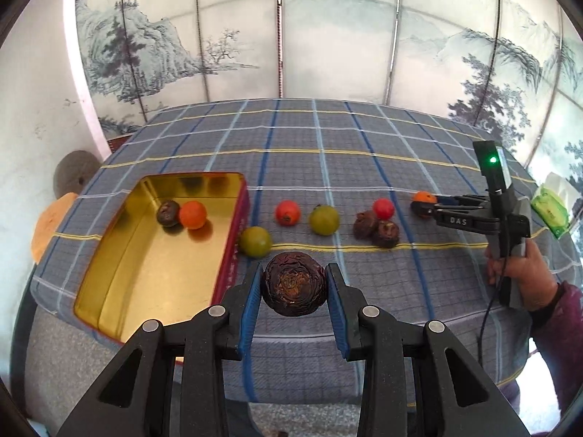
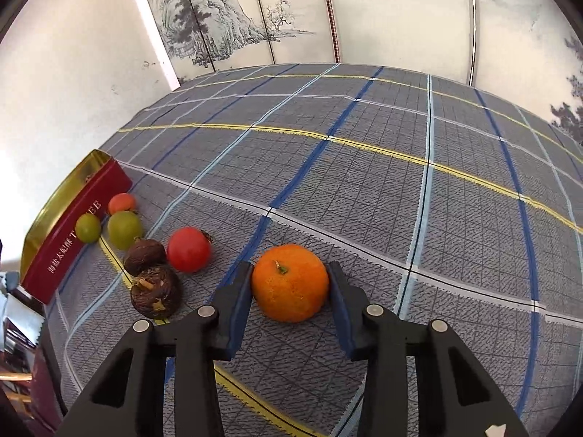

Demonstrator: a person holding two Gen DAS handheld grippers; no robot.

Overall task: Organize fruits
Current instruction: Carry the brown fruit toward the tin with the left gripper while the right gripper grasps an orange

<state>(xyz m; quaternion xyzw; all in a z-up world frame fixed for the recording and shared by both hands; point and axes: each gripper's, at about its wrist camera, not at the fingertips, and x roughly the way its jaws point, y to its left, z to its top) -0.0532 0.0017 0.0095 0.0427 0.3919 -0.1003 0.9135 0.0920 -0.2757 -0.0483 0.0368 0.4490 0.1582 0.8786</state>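
Note:
My left gripper point(image 1: 293, 284) is shut on a dark brown wrinkled fruit point(image 1: 293, 289), held above the table's front edge, right of the gold tin point(image 1: 153, 255). The tin holds a dark fruit point(image 1: 168, 213) and an orange fruit point(image 1: 192, 215). On the cloth lie two green fruits point(image 1: 255, 241) point(image 1: 324, 220), two red fruits point(image 1: 288, 212) point(image 1: 383, 208) and two dark fruits point(image 1: 377, 228). My right gripper point(image 2: 290, 280) has its pads against both sides of an orange mandarin point(image 2: 290, 287) that rests on the cloth; it also shows in the left wrist view point(image 1: 422, 204).
The table carries a grey checked cloth point(image 1: 328, 145). A painted folding screen point(image 1: 255, 29) stands behind it. A green tissue pack point(image 1: 550, 207) lies at the right edge. The tin's red side point(image 2: 69, 244) shows at the left of the right wrist view.

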